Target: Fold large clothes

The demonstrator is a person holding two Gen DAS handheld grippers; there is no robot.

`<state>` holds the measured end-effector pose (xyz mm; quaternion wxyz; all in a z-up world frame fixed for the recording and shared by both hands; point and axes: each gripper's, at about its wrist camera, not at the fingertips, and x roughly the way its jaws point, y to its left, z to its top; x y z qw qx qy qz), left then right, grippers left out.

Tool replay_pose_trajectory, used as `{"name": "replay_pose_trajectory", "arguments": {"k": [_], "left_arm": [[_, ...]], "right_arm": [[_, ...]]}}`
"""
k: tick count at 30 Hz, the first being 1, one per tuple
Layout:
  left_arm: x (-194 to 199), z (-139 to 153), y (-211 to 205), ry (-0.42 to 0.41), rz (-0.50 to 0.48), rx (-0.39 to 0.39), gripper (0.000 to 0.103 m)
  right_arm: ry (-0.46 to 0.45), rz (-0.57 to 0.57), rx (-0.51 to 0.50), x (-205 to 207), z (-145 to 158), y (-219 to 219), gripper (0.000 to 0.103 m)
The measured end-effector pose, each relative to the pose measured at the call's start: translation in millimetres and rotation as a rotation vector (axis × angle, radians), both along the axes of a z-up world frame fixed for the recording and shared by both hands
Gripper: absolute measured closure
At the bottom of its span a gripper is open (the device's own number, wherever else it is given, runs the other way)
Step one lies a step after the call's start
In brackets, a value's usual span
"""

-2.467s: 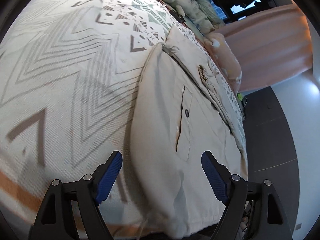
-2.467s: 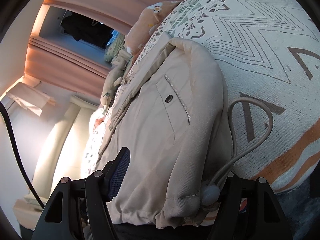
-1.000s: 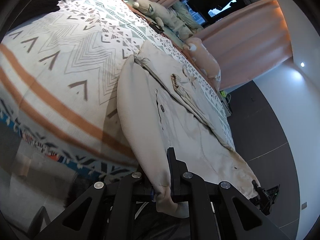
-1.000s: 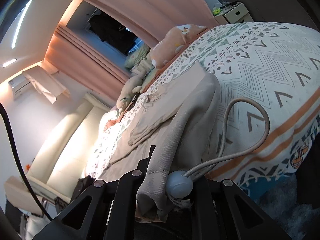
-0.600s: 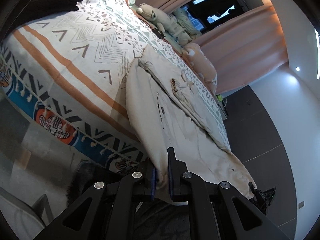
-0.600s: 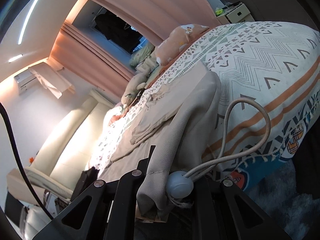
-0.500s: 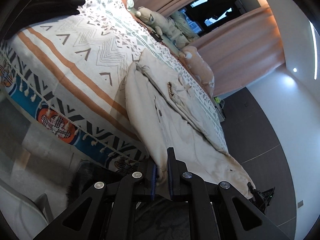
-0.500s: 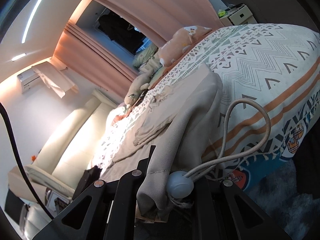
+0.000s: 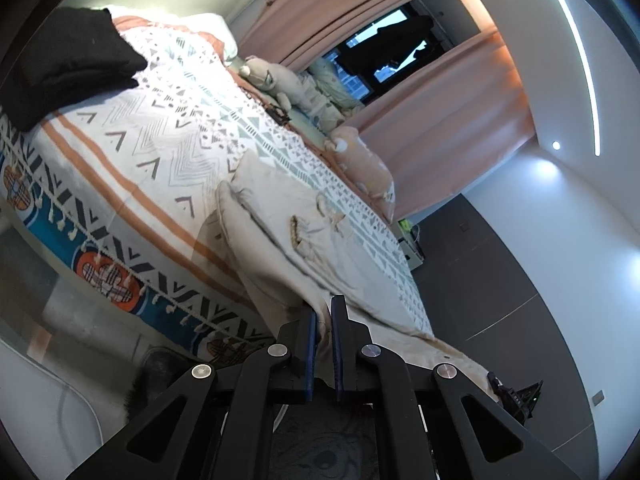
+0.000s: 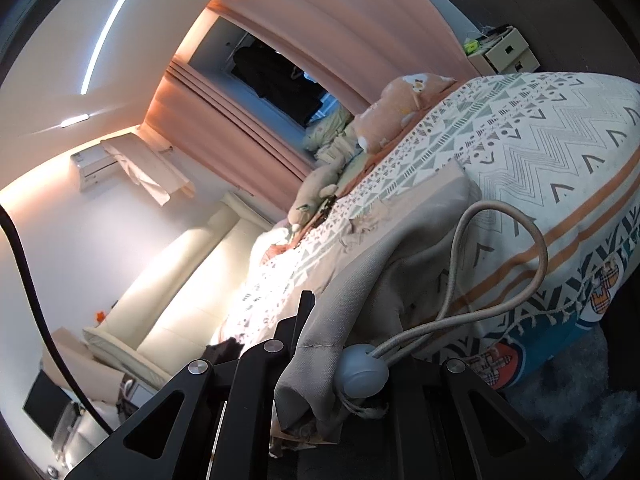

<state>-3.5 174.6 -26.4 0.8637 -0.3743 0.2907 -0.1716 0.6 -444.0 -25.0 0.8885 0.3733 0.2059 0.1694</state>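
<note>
- Left wrist view: the left gripper is pinched nearly closed on the hem of the beige jacket. The garment stretches forward from its jaws over the patterned bedspread. Far ahead to the left lies a black folded garment.
- Right wrist view: the right gripper is clamped narrow on the jacket's other hem corner. The grey cord stopper sits beside it, and the drawcord loops ahead to its right.
</note>
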Motion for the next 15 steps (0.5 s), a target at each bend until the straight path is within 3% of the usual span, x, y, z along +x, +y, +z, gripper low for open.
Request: {"name": "replay_pose_trajectory", "arguments": {"k": [8, 15], "left_arm": [[18, 39, -8, -0.064, -0.004, 0.009, 0.097], [57, 60, -14, -0.062, 0.009, 0.031, 0.096]], "right_arm": [[-0.02, -0.018, 0.018, 19, 14, -13, 0.09], [-0.011, -0.044, 0.04, 53, 20, -21, 0.09]]}}
